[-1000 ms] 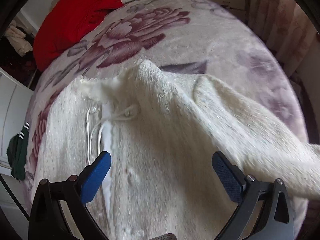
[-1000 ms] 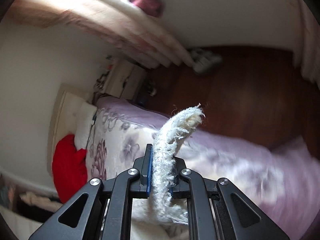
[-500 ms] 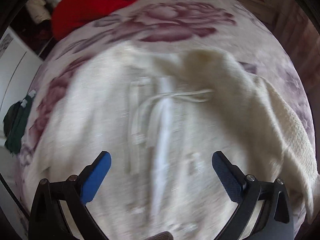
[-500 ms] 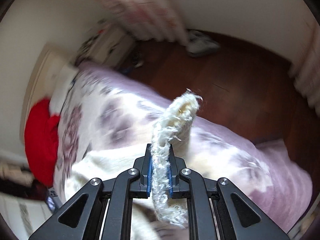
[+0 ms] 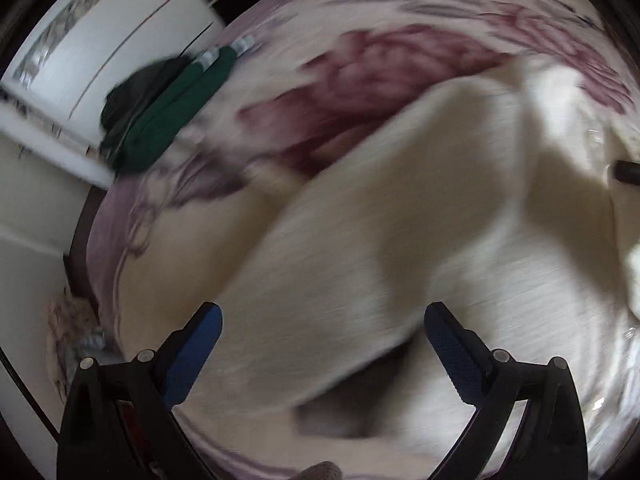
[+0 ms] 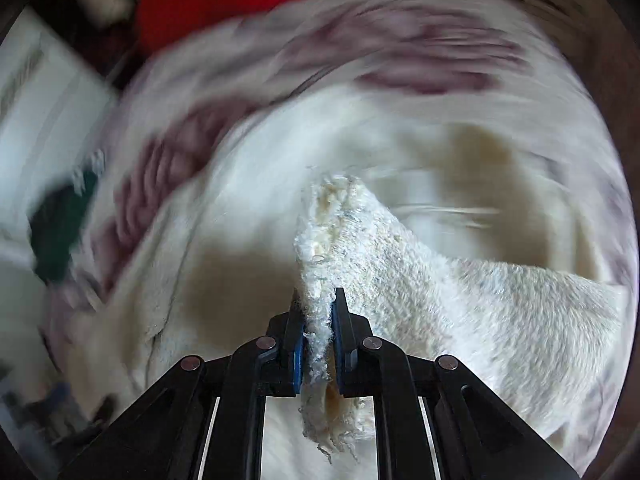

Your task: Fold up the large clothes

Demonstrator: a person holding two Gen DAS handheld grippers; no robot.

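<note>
Left wrist view: the left gripper (image 5: 322, 330) hovers over the cream fluffy garment (image 5: 400, 240), which lies spread on the floral bedspread (image 5: 360, 72); its jaws are spread wide and empty. A dark green garment (image 5: 168, 116) lies at the bed's edge. The picture is blurred.

Right wrist view: the right gripper (image 6: 318, 332) has its jaws clenched on a fluffy edge of the garment, lifted over the rest. To fold well, I judge it should carry that edge straight across, lay it flat, and let the free gripper pin or smooth the crease
</note>
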